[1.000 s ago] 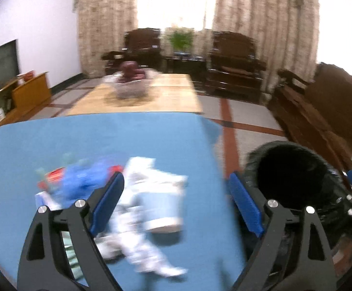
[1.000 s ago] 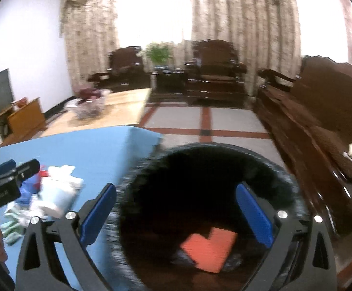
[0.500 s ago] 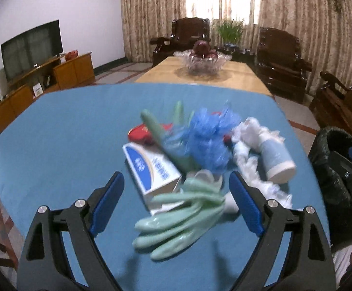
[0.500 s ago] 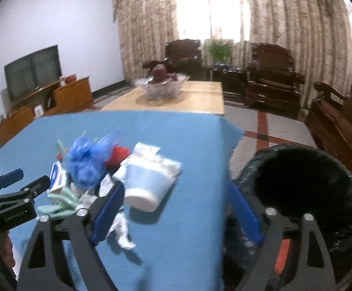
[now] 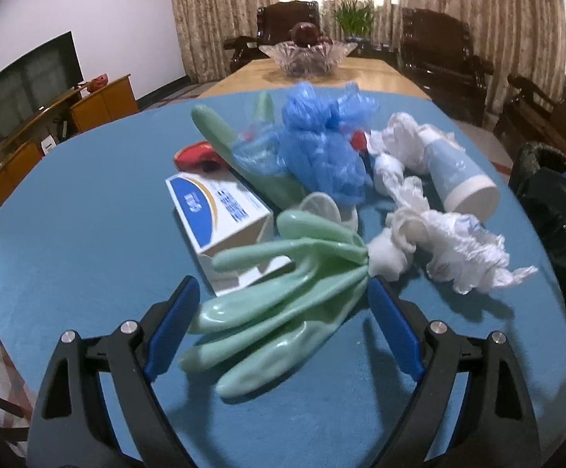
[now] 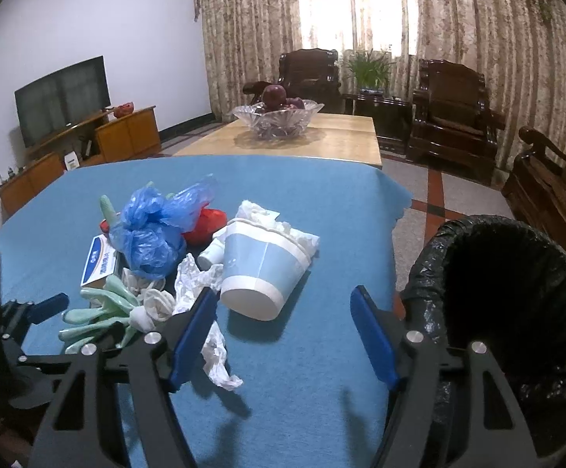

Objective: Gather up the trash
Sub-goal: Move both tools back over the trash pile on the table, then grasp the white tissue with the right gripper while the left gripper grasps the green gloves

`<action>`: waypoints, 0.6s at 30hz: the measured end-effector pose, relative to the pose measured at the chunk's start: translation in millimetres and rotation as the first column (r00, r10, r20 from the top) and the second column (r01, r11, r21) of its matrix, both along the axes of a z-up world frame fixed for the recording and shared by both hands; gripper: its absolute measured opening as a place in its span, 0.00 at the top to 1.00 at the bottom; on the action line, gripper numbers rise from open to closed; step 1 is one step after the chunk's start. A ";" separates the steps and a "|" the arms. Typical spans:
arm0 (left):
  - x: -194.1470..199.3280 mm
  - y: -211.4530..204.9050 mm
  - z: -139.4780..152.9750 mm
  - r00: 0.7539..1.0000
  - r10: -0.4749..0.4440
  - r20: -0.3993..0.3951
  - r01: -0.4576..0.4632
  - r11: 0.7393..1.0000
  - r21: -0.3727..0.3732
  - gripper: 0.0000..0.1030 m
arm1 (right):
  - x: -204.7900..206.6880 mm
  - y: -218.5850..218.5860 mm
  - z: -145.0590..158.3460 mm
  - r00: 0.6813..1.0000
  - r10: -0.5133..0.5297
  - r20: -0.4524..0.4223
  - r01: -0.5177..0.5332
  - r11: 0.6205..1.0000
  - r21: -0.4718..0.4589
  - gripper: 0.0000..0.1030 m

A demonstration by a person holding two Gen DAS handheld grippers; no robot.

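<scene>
- One pale green rubber glove (image 5: 283, 304), fingers lying between the wide-apart jaws of the left claw (image 5: 279, 331), untouched.
- One light-blue paper cup (image 6: 261, 269) on its side, just ahead of the right claw (image 6: 283, 331); jaws closing, nothing between them.
- One white-and-blue carton (image 5: 220, 214), one crumpled blue plastic bag (image 5: 322, 148), on the blue tabletop (image 5: 88, 214).
- One black-lined bin (image 6: 517, 292), beside the tabletop's right edge.

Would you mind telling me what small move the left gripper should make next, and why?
Probably ease the left gripper forward and close on the green glove. Its jaws stand open with the glove's fingers lying between them, untouched, and the bin waits beside the table.
</scene>
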State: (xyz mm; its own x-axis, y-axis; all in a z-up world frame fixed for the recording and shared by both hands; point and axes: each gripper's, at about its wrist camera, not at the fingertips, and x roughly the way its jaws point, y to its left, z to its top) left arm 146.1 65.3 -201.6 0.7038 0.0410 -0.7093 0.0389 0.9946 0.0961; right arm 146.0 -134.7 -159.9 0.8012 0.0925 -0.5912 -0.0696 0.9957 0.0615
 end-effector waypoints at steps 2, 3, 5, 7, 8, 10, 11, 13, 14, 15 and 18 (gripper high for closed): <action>1.7 -1.0 -5.3 1.000 -0.008 -0.017 0.008 1.000 0.001 0.19 | 0.5 -0.1 -1.0 1.000 0.004 -0.004 -0.004 1.000 0.003 0.33; 3.0 -1.9 -9.6 0.999 -0.014 -0.033 0.014 1.000 -0.002 0.28 | 1.0 -0.2 -1.7 1.000 0.007 -0.007 -0.007 1.000 0.005 0.33; 3.1 -0.2 -11.1 0.999 -0.010 -0.042 0.010 1.000 -0.010 0.35 | 1.5 0.4 -3.1 1.000 0.017 -0.012 -0.017 1.000 0.007 0.36; 2.2 1.5 -8.9 0.999 -0.029 -0.044 0.028 0.999 -0.029 0.51 | 2.5 2.6 -5.9 0.999 0.030 -0.021 -0.030 1.000 0.009 0.40; 1.8 1.9 -8.1 0.998 -0.033 -0.047 0.032 0.999 -0.032 0.54 | 3.4 4.7 -8.1 0.999 0.038 -0.027 -0.038 0.999 0.010 0.44; 0.1 4.2 -6.2 0.998 -0.034 -0.051 0.031 0.998 -0.049 0.63 | 5.5 8.9 -13.9 0.998 0.055 -0.044 -0.055 0.998 0.013 0.51; -0.7 6.1 -5.7 0.998 -0.032 -0.053 0.029 0.998 -0.056 0.66 | 6.4 11.6 -16.8 0.996 0.066 -0.054 -0.066 0.998 0.016 0.55; -2.7 9.6 -3.4 0.998 -0.029 -0.058 0.025 0.997 -0.070 0.73 | 6.6 18.2 -22.2 0.993 0.093 -0.070 -0.092 0.996 0.024 0.58; -3.2 11.3 -2.5 0.998 -0.029 -0.060 0.024 0.997 -0.076 0.74 | 6.2 21.4 -24.0 0.992 0.106 -0.073 -0.104 0.994 0.026 0.58; -5.2 12.5 -1.4 0.998 -0.030 -0.063 0.025 0.996 -0.085 0.78 | 5.4 26.0 -25.1 0.990 0.123 -0.075 -0.121 0.992 0.027 0.58; -10.5 13.6 1.9 0.997 -0.037 -0.067 0.031 0.995 -0.100 0.81 | 4.6 37.2 -28.3 0.984 0.161 -0.081 -0.160 0.987 0.019 0.58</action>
